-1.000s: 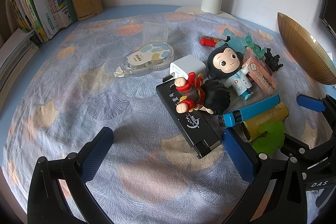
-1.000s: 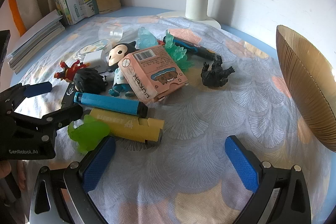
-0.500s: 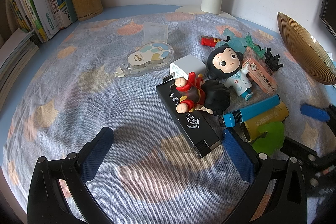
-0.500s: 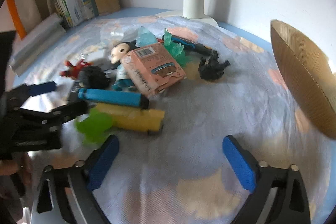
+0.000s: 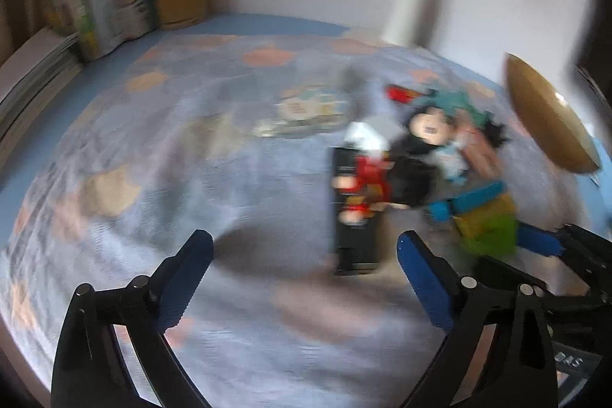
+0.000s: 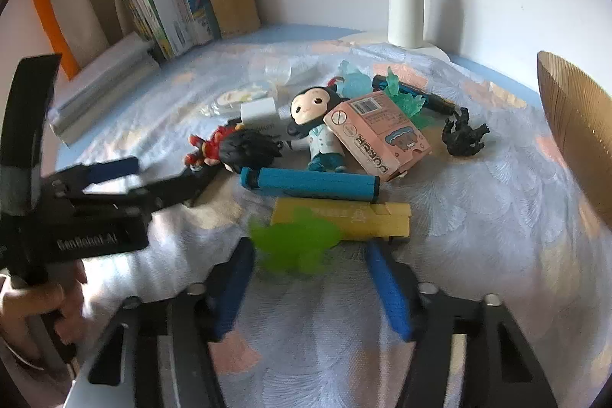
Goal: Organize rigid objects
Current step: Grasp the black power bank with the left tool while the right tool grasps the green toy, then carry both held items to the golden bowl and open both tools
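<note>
1. Green toy (image 6: 296, 243) lies on the cloth-covered bench (image 6: 478, 236), overlapping the yellow box (image 6: 367, 218); a blue tube (image 6: 311, 183), pink carton (image 6: 376, 136) and monkey figurine (image 6: 317, 125) crowd behind.
2. Right hand-held gripper (image 6: 310, 287) has just been closing; the toy sits between its tips, pads not visibly pressing.
3. Left hand-held gripper (image 5: 304, 276) gapes empty, near the black device (image 5: 354, 217).

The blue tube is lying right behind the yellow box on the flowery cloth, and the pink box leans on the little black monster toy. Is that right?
Not quite. The pink cardboard box leans beside the big-headed doll in the white coat, not on the small black monster figure, which stands apart to its right. The right wrist view shows it. The blue cylindrical tube does lie just behind the flat yellow box on the patterned cloth.
</note>
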### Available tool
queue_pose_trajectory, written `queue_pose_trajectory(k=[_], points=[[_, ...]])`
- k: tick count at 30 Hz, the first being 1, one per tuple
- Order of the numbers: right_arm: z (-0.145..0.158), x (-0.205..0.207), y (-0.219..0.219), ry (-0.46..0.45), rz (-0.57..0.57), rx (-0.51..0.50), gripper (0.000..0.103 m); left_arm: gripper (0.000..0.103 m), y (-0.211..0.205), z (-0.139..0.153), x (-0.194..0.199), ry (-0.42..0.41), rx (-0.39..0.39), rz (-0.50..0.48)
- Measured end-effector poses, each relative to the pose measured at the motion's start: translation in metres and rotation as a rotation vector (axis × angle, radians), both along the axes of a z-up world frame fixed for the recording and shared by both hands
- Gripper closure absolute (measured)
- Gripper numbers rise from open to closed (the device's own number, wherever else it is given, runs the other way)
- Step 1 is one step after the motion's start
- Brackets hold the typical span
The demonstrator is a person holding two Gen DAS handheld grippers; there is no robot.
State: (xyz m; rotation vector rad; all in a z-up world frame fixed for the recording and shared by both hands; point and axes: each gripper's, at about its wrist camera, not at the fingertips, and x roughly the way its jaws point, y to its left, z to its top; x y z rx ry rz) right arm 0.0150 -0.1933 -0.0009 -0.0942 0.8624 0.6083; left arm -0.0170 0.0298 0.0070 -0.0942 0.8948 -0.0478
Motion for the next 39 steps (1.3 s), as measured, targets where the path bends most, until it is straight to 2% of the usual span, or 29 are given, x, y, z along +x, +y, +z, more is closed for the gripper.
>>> queue_pose_trajectory(k=[1,2,3,4,5,6,7,8,13,21,25,29,32,39], points=[[-0.001,0.002,-0.001,0.02,0.002,0.001,0.058,0.007,-0.011,0.0,0.001,-0.002,0.028,-0.03],[0.0,0.003,-0.001,0.02,0.003,0.02,0.061,0.007,-0.017,0.0,0.002,-0.004,0.059,-0.039],[0.001,0.002,-0.001,0.029,0.001,0.016,0.061,0.016,-0.025,0.0,0.004,-0.005,0.108,-0.04],[0.002,0.0,-0.001,0.024,0.0,0.015,0.061,0.035,-0.03,-0.003,0.007,0.0,0.152,-0.027],[0.002,0.0,-0.002,0.028,-0.001,0.01,0.061,0.049,-0.027,0.0,0.009,-0.011,0.106,-0.025],[0.004,0.0,-0.003,0.027,-0.004,0.018,0.061,0.068,-0.021,0.002,0.011,-0.013,0.063,0.0],[0.005,-0.001,-0.007,0.026,-0.009,0.034,0.067,0.077,-0.015,0.003,0.011,-0.009,0.033,0.031],[0.007,-0.001,-0.011,0.032,-0.014,0.051,0.075,0.08,-0.009,0.003,0.011,-0.011,0.013,0.046],[0.011,-0.002,-0.03,0.027,-0.053,0.108,0.074,0.081,0.0,0.004,0.0,-0.03,0.018,0.046],[0.032,-0.01,-0.048,-0.008,-0.061,0.165,0.074,0.082,0.036,0.011,-0.011,-0.082,-0.11,0.173],[0.041,-0.007,-0.064,-0.02,-0.081,0.209,0.074,0.082,0.033,0.029,-0.012,-0.125,-0.092,0.166],[0.058,0.007,-0.085,-0.029,-0.109,0.253,0.074,0.082,0.014,0.056,-0.005,-0.179,-0.097,0.113],[0.069,0.019,-0.104,-0.049,-0.14,0.271,0.074,0.082,-0.017,0.074,0.008,-0.212,-0.111,0.036],[0.083,0.06,-0.165,-0.067,-0.245,0.283,0.074,0.082,-0.126,0.103,0.054,-0.247,-0.166,-0.205]])
